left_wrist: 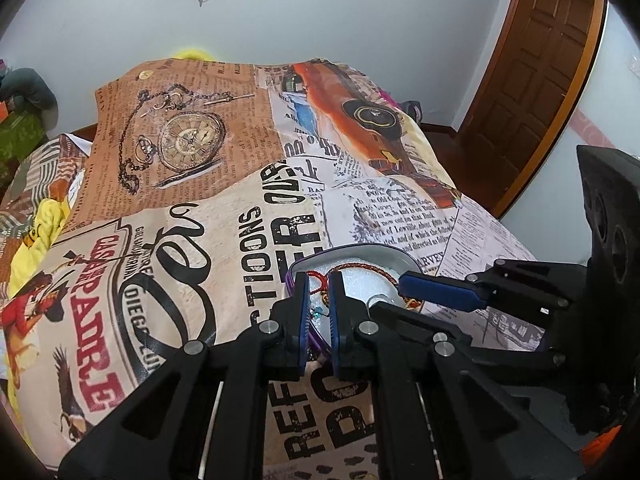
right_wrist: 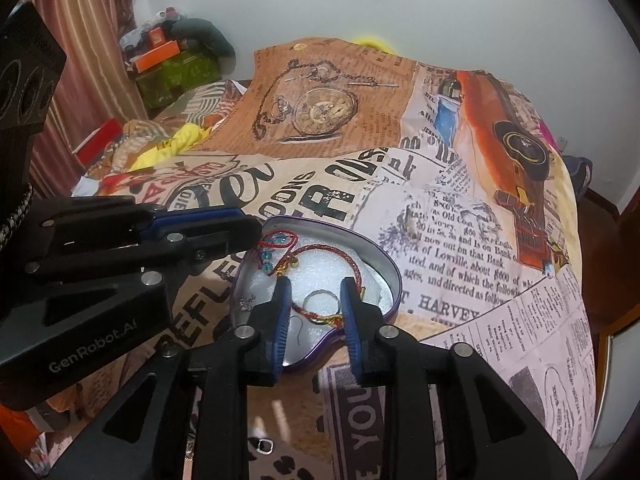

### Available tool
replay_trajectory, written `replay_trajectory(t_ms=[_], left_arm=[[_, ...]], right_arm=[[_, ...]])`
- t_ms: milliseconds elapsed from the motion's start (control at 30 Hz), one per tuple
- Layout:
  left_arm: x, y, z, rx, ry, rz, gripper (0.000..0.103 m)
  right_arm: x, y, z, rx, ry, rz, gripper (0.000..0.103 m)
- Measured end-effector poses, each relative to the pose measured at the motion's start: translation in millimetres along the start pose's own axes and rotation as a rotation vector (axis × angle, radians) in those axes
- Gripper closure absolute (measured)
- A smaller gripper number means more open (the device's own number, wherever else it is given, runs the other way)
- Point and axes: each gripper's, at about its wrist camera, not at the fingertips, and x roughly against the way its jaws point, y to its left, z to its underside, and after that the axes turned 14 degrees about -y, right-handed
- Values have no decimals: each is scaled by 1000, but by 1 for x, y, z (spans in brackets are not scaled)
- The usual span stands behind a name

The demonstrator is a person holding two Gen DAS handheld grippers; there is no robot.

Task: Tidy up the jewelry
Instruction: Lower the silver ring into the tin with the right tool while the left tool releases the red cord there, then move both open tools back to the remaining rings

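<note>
While the heart-shaped tin (right_wrist: pixel 384 268) sits open on the printed bedspread (right_wrist: pixel 460 216), low centre of the right wrist view, the jewelry is mostly gathered inside it on white foam: a braided red cord bracelet (right_wrist: pixel 340 249) looping across, a red string with blue beads (right_wrist: pixel 267 258) draped at the tin's upper left rim, a silver ring (right_wrist: pixel 320 302) near the middle, a thin hook-like wire (right_wrist: pixel 298 326) lower left

Step in hand, by my reading: tucking the last strands into the tin. Next move likely calls for a fine pinch on the cord, lifted clear of the rim

Left gripper (left_wrist: pixel 319 280): jaws narrowed, red string running through the small gap at the tips; looks pinched, but contact is too fine to tell. In the right wrist view it enters from the left, its tip at the beaded string

Right gripper (right_wrist: pixel 315 288): jaws parted, holding nothing, poised over the tin with the ring and a stretch of bracelet between the fingers; whether it touches the foam I cannot tell

Small metal bit (right_wrist: pixel 265 445) lies on the spread, bottom of frame, well apart from the tin
</note>
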Motion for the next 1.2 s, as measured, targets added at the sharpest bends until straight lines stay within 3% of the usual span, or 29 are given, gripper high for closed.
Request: replay_trajectory(t_ms=[133,267,600,800,1100,1200], left_arm=[[12,-2,-5,-4,-23,3,94],[31,-6,-11,-11,-59,-3,80],[83,-18,-18,-46,-118,-14,77],[114,-20,-14,-59,-147,-31,68],[143,-20,5,-70,-134,-49,61],[145,-21,14,-71,-114,-48,61]], right_arm=[[12,6,-4,22,-26,16,73],[28,11,-11,35,-56,24,73],[67,28,-16,71,-116,56,72],[92,38,-13,72,-146,63,72],[122,44,-1,36,-165,57,71],[128,43,6,21,-165,56,64]])
